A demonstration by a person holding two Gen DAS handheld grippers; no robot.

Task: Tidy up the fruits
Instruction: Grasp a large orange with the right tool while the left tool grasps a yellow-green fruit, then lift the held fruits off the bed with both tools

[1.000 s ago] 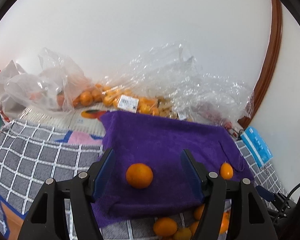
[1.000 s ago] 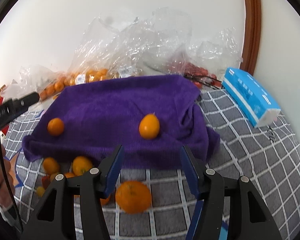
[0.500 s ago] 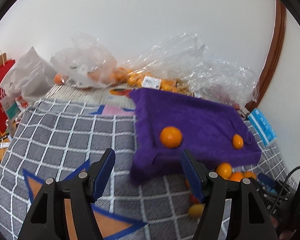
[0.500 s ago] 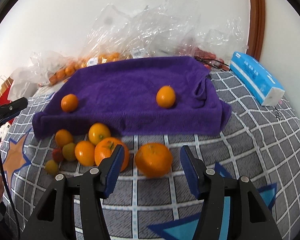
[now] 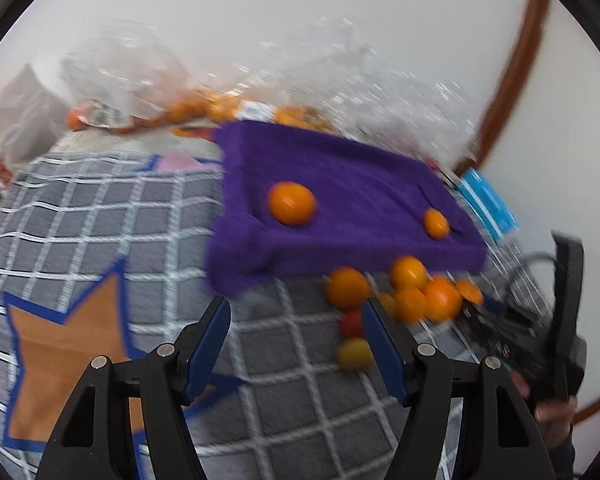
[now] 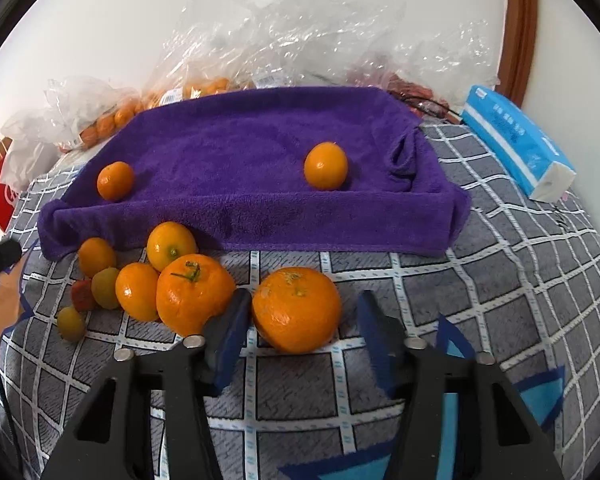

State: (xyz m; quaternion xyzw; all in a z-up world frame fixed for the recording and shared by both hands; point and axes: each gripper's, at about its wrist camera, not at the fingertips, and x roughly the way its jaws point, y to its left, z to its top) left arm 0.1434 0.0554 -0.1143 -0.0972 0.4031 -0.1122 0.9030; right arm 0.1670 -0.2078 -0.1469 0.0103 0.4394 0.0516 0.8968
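Since a second ago the right gripper (image 6: 300,322) has come down toward the loose fruit, and the large orange (image 6: 297,309) that sat at the frame's bottom then now fills the gap between its fingers. Its jaws have just been closing around that orange: the left pad (image 6: 229,328) sits just beside the fruit's skin, seemingly touching it, while the right pad (image 6: 374,330) stands clear with checked cloth visible between, so nothing is pinched. A second large orange with a stem (image 6: 194,293) lies just left of the left pad, at the head of a cluster of smaller fruits (image 6: 100,276) along the front edge of the purple towel (image 6: 240,152). Two small oranges rest on the towel, one to the left (image 6: 115,180) and one to the right (image 6: 325,165). The left gripper (image 5: 296,340), blurred, has swung away from the towel and hangs spread over the grey checked cloth (image 5: 100,216), empty, the cluster near its right finger.
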